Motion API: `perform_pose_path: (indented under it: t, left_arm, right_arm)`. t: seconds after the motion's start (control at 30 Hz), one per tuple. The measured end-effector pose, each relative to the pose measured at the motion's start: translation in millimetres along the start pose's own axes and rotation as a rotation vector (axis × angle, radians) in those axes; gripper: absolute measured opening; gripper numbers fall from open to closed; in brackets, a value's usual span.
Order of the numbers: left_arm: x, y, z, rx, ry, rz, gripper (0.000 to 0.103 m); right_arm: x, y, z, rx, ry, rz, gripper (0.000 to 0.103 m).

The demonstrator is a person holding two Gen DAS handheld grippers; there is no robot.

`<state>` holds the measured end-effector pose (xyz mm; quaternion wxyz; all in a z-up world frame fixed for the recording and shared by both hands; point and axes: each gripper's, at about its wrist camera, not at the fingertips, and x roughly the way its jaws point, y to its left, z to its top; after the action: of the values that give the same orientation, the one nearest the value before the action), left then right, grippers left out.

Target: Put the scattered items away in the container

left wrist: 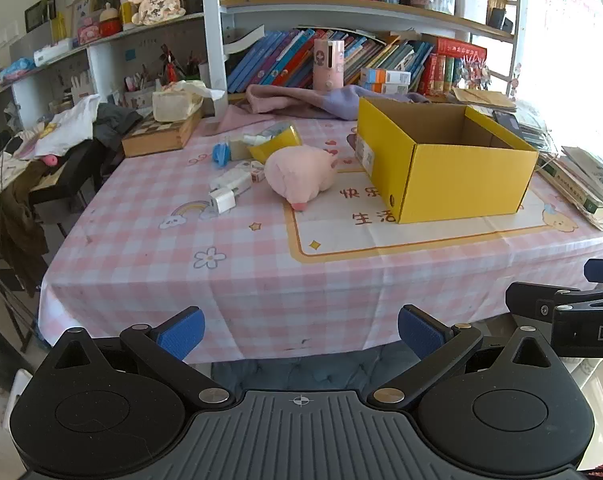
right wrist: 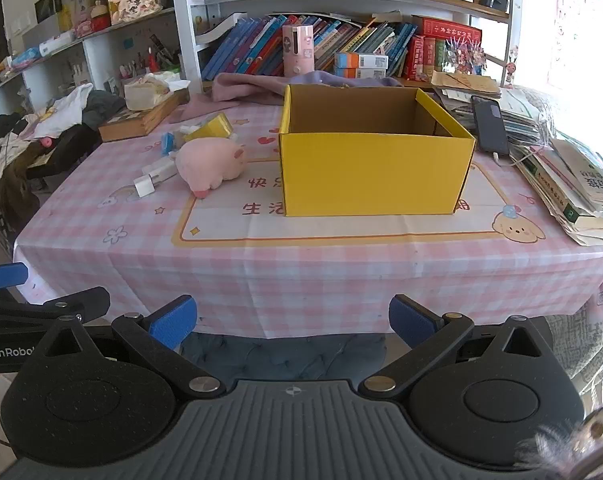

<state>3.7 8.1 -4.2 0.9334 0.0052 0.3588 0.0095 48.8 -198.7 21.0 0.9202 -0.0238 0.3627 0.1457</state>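
The yellow box (right wrist: 375, 172) hides its own floor, and the clutter behind the pink plush (left wrist: 299, 174) blurs together — left gripper (left wrist: 300, 334) and right gripper (right wrist: 292, 322) both gape wide, empty.

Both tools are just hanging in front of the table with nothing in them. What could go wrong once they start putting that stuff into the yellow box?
The pink plush is round and soft, so it may squash and slip from a pinch. The white chargers lie close together, so grabbing one might knock another. The box is light cardboard with tall walls; a low approach could shove it.
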Motion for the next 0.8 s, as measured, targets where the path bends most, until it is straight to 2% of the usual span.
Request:
perform_pose_path:
  t: [0.8]
  left_arm:
    - [-0.4,1.5,0.2,0.005,-0.007,0.007,0.103]
  right_arm:
    - [-0.2,0.1,-0.9,0.016,-0.01,-0.007,0.103]
